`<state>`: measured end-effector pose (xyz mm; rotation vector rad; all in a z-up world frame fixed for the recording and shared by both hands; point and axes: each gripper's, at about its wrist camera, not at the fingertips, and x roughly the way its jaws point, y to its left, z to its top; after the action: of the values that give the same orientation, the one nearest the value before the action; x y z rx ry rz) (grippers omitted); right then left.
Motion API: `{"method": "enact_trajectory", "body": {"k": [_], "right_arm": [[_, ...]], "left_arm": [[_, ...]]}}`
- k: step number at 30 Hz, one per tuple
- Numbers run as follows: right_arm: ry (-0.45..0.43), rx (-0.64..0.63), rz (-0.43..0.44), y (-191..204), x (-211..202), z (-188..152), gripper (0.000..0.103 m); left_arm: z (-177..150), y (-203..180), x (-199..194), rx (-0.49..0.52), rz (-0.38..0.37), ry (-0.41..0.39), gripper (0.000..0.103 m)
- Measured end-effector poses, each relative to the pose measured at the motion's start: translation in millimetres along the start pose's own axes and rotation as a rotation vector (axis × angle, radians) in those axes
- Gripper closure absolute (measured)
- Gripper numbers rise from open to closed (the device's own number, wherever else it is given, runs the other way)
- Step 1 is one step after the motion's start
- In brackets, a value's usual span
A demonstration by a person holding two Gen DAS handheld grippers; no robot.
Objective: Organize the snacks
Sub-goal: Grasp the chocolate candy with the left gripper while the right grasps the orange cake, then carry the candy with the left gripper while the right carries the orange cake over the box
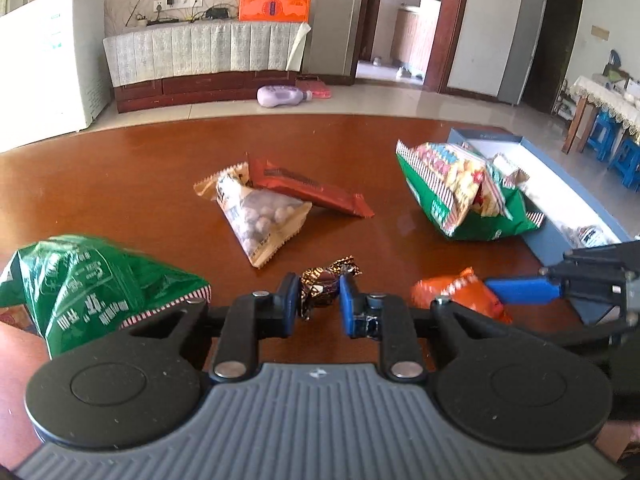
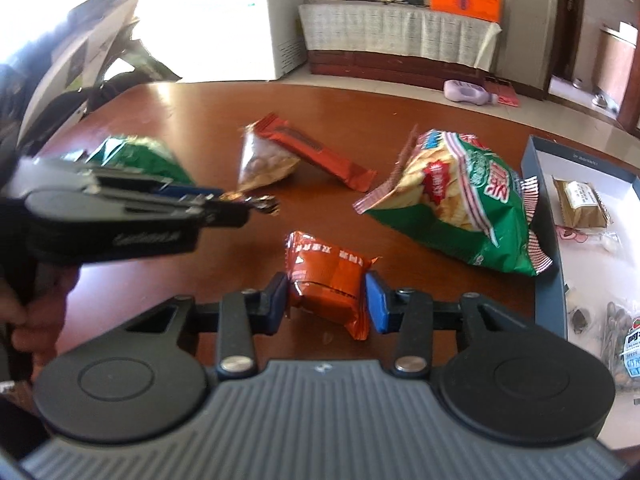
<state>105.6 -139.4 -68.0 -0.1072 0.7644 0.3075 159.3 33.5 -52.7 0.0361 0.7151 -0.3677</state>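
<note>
Left gripper (image 1: 319, 300) clenched on a small dark foil-wrapped candy with gold print (image 1: 322, 285), both blue pads pressing its sides; candy looks held just above the glossy reddish-brown wooden table (image 1: 120, 168). Right gripper (image 2: 327, 300) grasping an orange foil snack pack with white lettering (image 2: 328, 276), pads against both sides of the pack.

In the left wrist view the right gripper and its orange pack sit at 3 o'clock of the candy, near. Crumpled green crisp bag with striped edge (image 1: 84, 284) at 9 o'clock, near the left finger. Beige triangular pouch of round nuts (image 1: 260, 212) at 12 o'clock, with a long red-brown bar wrapper (image 1: 308, 190) leaning across it. Big green-and-yellow crisp bag (image 2: 464, 196) at 1 o'clock of the orange pack, leaning against the wall of a shallow blue box with white inside (image 2: 548, 280) at the table's right edge. Box already holds a tan wrapped block (image 2: 580, 204) and a clear seed packet (image 2: 624, 344).
</note>
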Motion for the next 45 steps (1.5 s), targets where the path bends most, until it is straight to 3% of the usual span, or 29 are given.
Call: {"method": "enact_trajectory", "body": {"k": [4, 6, 9, 12, 15, 21, 34, 45], "right_arm": [[0.035, -0.047, -0.056, 3.5, 5.3, -7.2, 0.027], [0.033, -0.043, -0.083, 1.3, 4.9, -8.4, 0.020], [0.034, -0.019, -0.083, -4.1, 5.9, -7.9, 0.019], [0.036, 0.012, -0.052, -9.2, 10.2, -6.8, 0.021], [0.031, 0.023, -0.020, -10.4, 8.7, -4.1, 0.046], [0.018, 0.010, 0.011, -4.0, -2.5, -1.7, 0.059], [-0.084, -0.038, 0.003, -1.8, -42.2, 1.7, 0.060], [-0.144, -0.025, -0.034, -20.9, -74.4, -2.7, 0.060]], "left_arm": [[-4.6, -0.6, 8.8, 0.011, 0.019, 0.033, 0.077], [-6.1, -0.2, 12.1, 0.017, 0.024, 0.045, 0.077], [-7.2, 2.6, 13.5, 0.012, 0.023, 0.044, 0.077], [-7.5, 3.0, 14.5, 0.013, 0.019, 0.043, 0.077], [-7.4, 2.3, 14.9, 0.014, 0.016, 0.044, 0.077], [-6.3, -4.3, 12.5, 0.020, 0.014, 0.044, 0.077], [6.6, -23.1, -7.9, -0.015, 0.077, -0.023, 0.077], [22.7, -64.6, -13.0, -0.002, 0.074, -0.064, 0.077]]}}
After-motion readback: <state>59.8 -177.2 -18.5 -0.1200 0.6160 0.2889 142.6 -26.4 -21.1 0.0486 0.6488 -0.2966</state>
